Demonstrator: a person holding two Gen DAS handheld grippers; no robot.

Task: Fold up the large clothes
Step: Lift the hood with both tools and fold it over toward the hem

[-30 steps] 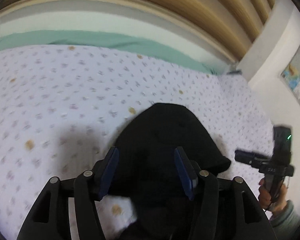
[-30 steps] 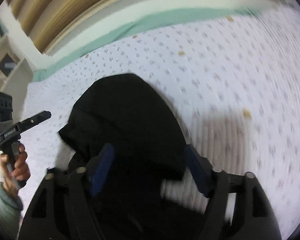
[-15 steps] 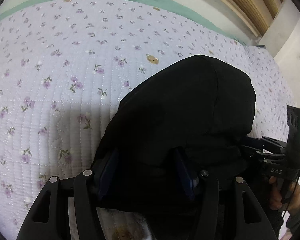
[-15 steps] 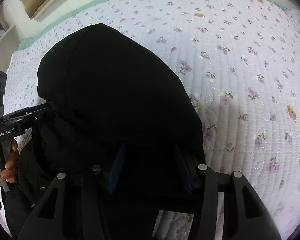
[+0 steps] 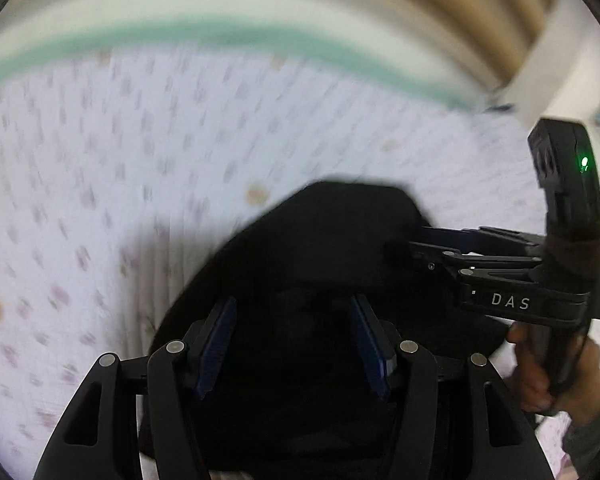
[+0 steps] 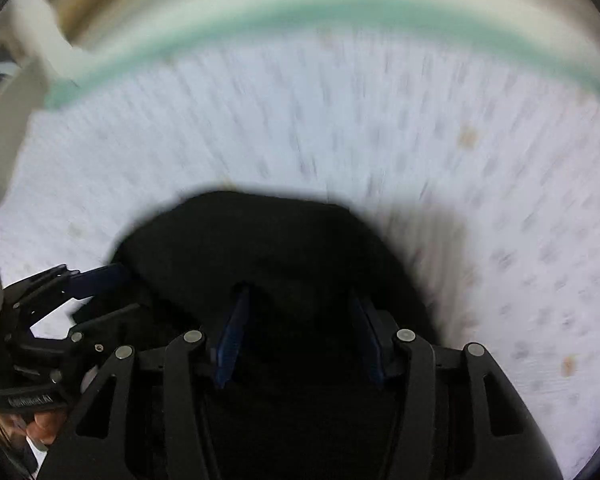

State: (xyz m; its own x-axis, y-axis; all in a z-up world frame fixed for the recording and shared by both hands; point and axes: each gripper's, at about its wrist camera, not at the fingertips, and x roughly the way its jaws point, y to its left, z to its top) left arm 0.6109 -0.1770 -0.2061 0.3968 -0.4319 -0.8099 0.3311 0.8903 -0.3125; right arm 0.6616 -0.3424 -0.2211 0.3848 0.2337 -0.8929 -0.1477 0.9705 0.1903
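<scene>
We hold the black garment in both claws over the floral bed quilt: left claw and right claw each clamp bunched cloth side by side, likely to carry one fold edge evenly.

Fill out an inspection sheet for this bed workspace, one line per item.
Surface: floral quilt covering the bed, green strip along its far edge; both views blurred.
Job's things: black garment bunched on the quilt between the two grippers.
Clutter: nothing seen.
Grippers: left gripper has black cloth between its pads, grip unclear; right gripper likewise, with cloth between its pads, jaws having just been closing; a hand holds its handle.
Cables: thin dark cord by the right handle.
Surroundings: wooden slats and white wall beyond the bed.
</scene>
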